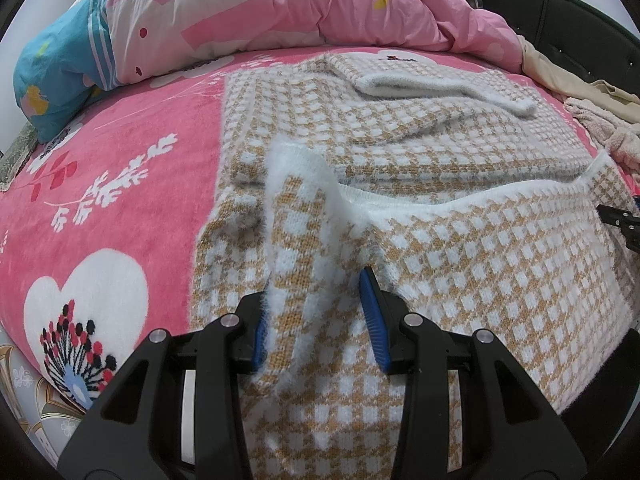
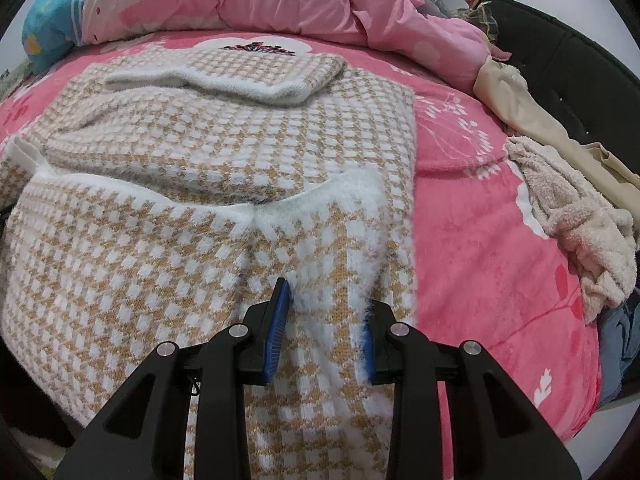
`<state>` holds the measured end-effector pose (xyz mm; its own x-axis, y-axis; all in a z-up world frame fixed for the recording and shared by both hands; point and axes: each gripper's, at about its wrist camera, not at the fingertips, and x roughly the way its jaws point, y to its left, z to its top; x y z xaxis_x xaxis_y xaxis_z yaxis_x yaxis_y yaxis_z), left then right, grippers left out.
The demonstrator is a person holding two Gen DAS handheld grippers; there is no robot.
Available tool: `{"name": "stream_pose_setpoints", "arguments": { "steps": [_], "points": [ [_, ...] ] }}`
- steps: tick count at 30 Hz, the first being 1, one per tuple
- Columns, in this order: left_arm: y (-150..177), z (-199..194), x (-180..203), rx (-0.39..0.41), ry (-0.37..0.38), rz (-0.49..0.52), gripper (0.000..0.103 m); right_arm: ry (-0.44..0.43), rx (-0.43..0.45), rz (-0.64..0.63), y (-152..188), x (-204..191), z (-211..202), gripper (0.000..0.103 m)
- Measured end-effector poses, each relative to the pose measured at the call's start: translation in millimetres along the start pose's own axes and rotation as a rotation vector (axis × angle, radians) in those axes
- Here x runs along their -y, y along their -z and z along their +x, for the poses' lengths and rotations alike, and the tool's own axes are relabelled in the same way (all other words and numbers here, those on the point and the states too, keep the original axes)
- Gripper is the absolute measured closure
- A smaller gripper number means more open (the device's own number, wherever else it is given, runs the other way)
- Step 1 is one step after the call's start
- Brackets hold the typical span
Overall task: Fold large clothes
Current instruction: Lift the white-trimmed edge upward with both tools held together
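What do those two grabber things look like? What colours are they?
Both look alike. The left hand-held gripper has chunky black plastic arms with triangle-shaped holes, round silver bolts at the joints, and ridged blue pads inside its fingers. The right hand-held gripper is the same. No sleeves or markings show.

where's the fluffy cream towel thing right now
The fluffy cream towel lies crumpled on the pink floral bedspread at the right of the right wrist view, beside beige trousers and apart from the checked sweater.
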<state>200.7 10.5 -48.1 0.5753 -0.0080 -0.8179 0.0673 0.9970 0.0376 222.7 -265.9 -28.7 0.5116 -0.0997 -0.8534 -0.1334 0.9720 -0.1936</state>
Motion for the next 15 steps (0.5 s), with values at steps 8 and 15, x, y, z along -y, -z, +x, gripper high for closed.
{"name": "stream_pose_setpoints", "arguments": {
  "steps": [8,15],
  "points": [
    [-0.3,-0.2,-0.4,-0.001,-0.002,-0.002,0.065,0.014,0.019,0.007,4.3,-3.2,-3.5,0.073],
    [-4.7,-6.9,-4.6,0.017,0.000,-0.032,0.078,0.040,0.059,0.005,10.1,-5.1,-13.3,0.084]
  ]
}}
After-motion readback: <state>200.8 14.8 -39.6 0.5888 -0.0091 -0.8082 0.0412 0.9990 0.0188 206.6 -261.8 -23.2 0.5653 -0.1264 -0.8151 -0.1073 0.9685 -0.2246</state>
